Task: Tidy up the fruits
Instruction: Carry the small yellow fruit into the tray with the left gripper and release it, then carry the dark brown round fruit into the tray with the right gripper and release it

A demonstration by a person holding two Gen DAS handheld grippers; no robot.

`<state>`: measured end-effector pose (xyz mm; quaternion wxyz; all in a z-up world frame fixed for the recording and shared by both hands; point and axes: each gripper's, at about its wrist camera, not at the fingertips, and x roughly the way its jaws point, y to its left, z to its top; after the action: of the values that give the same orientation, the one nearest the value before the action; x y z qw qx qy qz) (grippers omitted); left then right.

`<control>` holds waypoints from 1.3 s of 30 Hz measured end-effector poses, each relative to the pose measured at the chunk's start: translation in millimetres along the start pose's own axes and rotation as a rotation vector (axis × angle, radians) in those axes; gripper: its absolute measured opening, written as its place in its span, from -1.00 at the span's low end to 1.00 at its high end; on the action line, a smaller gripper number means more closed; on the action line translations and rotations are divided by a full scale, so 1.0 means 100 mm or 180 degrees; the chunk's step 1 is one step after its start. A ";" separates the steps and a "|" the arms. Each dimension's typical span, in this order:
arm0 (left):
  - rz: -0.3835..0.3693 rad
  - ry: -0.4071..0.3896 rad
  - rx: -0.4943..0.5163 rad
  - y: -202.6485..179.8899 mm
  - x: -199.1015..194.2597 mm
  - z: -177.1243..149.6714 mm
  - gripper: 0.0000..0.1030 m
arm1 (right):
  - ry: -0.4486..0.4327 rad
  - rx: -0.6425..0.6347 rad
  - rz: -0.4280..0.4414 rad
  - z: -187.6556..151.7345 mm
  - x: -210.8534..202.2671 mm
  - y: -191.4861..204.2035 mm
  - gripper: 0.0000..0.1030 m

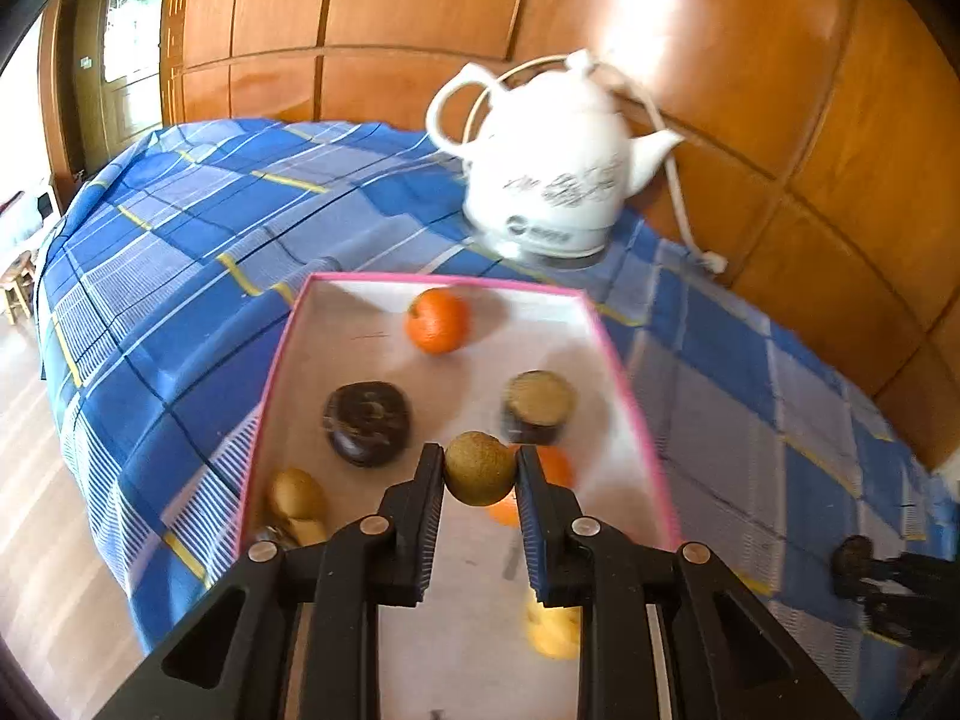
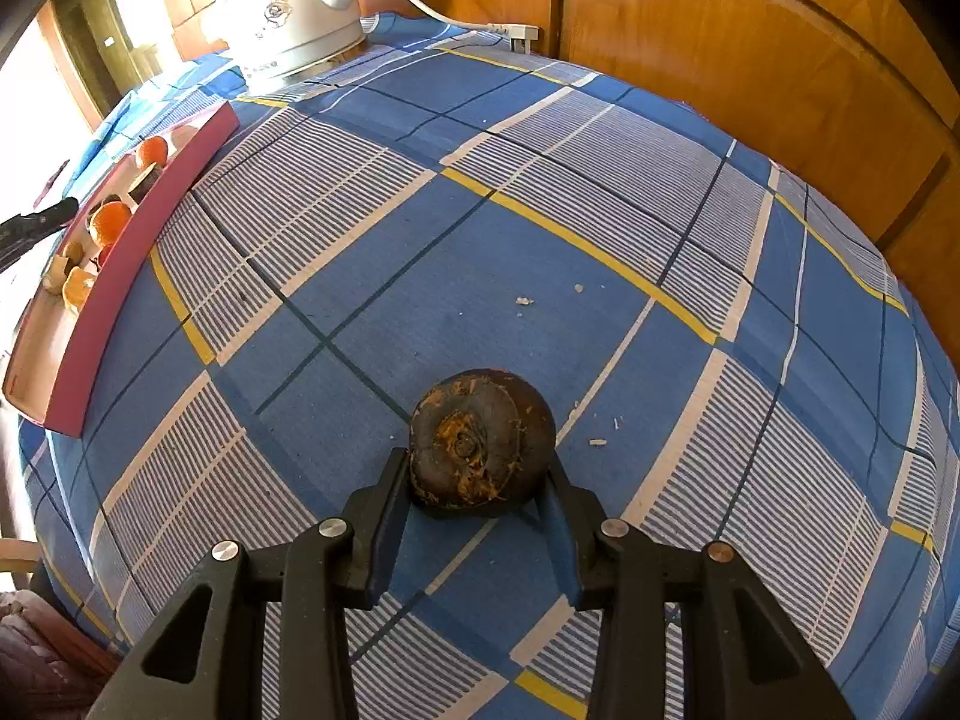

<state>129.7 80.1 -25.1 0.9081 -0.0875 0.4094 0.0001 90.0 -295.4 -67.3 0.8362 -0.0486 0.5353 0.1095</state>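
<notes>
My left gripper (image 1: 480, 474) is shut on a small round brown-green fruit (image 1: 480, 468) and holds it above the pink-rimmed box (image 1: 624, 384). In the box lie an orange (image 1: 437, 321), a dark round fruit (image 1: 367, 423), a dark cut fruit with a tan top (image 1: 538, 407), another orange (image 1: 555, 468) under the gripper, a brown fruit (image 1: 296, 495) and a yellow fruit (image 1: 552, 630). My right gripper (image 2: 480, 480) has its fingers on both sides of a dark brown round fruit (image 2: 480, 435) that rests on the blue checked cloth (image 2: 540, 240).
A white electric kettle (image 1: 558, 162) with its cord stands behind the box, by the wooden wall panels (image 1: 780, 90). The box also shows at the left of the right wrist view (image 2: 120, 252). The table edge drops to a wooden floor (image 1: 36, 510) on the left.
</notes>
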 end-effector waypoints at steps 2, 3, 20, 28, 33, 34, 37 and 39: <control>0.0065 0.0050 -0.0018 0.07 0.08 -0.01 -0.52 | -0.0001 0.0005 -0.0002 0.00 0.00 0.00 -0.20; 0.0080 0.0061 -0.0021 0.08 0.10 -0.01 -0.51 | 0.0000 0.0008 -0.0001 0.00 0.00 0.01 -0.20; 0.0359 -0.0116 0.0020 -0.14 -0.24 -0.23 -0.18 | -0.0009 -0.0005 -0.0006 0.00 0.00 0.00 -0.19; 0.0297 -0.0201 0.0220 -0.33 -0.45 -0.35 -0.17 | -0.0015 -0.0012 -0.0029 -0.01 0.00 0.02 -0.20; 0.0278 -0.0224 0.0328 -0.39 -0.53 -0.42 -0.17 | -0.0020 -0.0018 -0.0050 -0.01 0.00 0.03 -0.20; 0.0272 -0.0224 0.0333 -0.40 -0.54 -0.43 -0.17 | -0.0021 -0.0016 -0.0052 -0.01 0.00 0.03 -0.20; 0.0251 -0.0213 0.0352 -0.40 -0.57 -0.47 -0.17 | -0.0023 -0.0010 -0.0061 -0.01 0.00 0.03 -0.20; 0.0244 -0.0203 0.0364 -0.40 -0.58 -0.50 -0.17 | -0.0024 -0.0001 -0.0063 -0.01 0.00 0.02 -0.20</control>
<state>56.7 36.6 -7.7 0.9236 -0.0196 0.3827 0.0143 88.5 -293.3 -67.1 0.8392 -0.0536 0.5316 0.1014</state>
